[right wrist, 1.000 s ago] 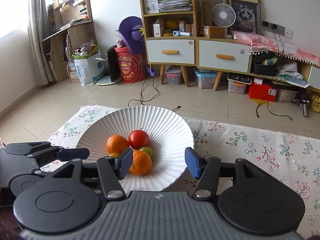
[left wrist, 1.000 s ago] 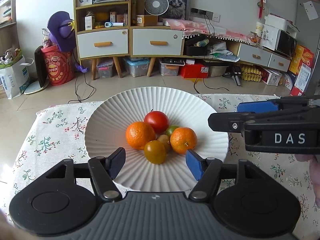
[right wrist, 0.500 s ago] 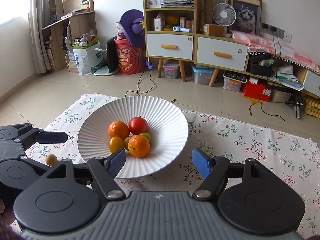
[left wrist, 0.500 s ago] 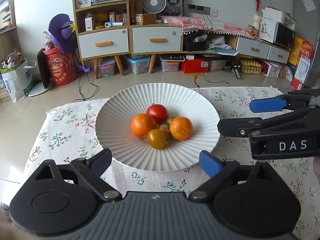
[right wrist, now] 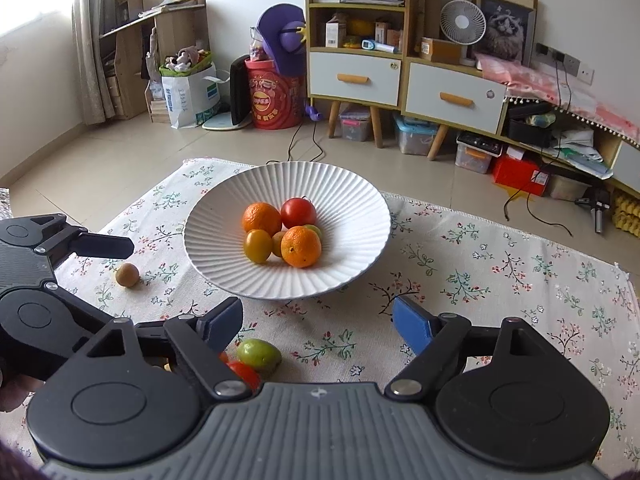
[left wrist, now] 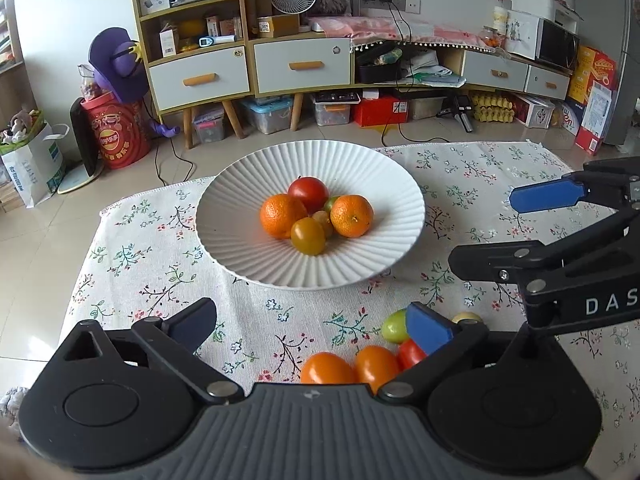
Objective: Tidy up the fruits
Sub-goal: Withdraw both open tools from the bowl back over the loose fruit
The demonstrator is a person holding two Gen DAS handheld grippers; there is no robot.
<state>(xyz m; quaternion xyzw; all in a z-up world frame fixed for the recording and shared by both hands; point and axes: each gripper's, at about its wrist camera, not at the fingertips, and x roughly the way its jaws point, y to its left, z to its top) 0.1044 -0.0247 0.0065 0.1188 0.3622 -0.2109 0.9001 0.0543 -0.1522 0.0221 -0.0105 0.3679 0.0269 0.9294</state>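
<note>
The white ribbed plate (left wrist: 248, 248) sits ahead of both my grippers on the flowered cloth (left wrist: 132, 264), and the sorted fruit lies heaped in its middle: two oranges (left wrist: 282, 216), a red tomato (left wrist: 308, 192) behind them, a yellow-orange tomato (left wrist: 307, 236) at the front, and a small green fruit (left wrist: 330, 202) and a little brownish one tucked between, all touching.

The loose fruit lies much nearer to me. Just ahead of my left gripper (left wrist: 312, 322), close under its body, two orange tomatoes (left wrist: 326, 368) lie side by side, with a small red tomato (left wrist: 410, 352) and a yellow-green fruit (left wrist: 394, 326) right against the blue pad of its right finger, partly hidden by it. A pale yellowish fruit (left wrist: 466, 317) peeps out just past that finger. My left gripper's jaws have just been opening and now stand spread wide; the orange tomatoes lie between the fingers near the body, and no pad presses on anything.

My right gripper (right wrist: 318, 320) has also just been opening its jaws, and they stand apart over bare cloth, holding nothing. By its left finger lie a green fruit (right wrist: 258, 354) and a red tomato (right wrist: 244, 374), partly under the finger. Further left, beyond my left gripper's finger in that view, a small brown fruit (right wrist: 127, 275) rests alone on the cloth, near the plate's rim yet apart from it.

Past the cloth is tiled floor (right wrist: 120, 160), then a shelf unit with drawers (right wrist: 356, 76).
</note>
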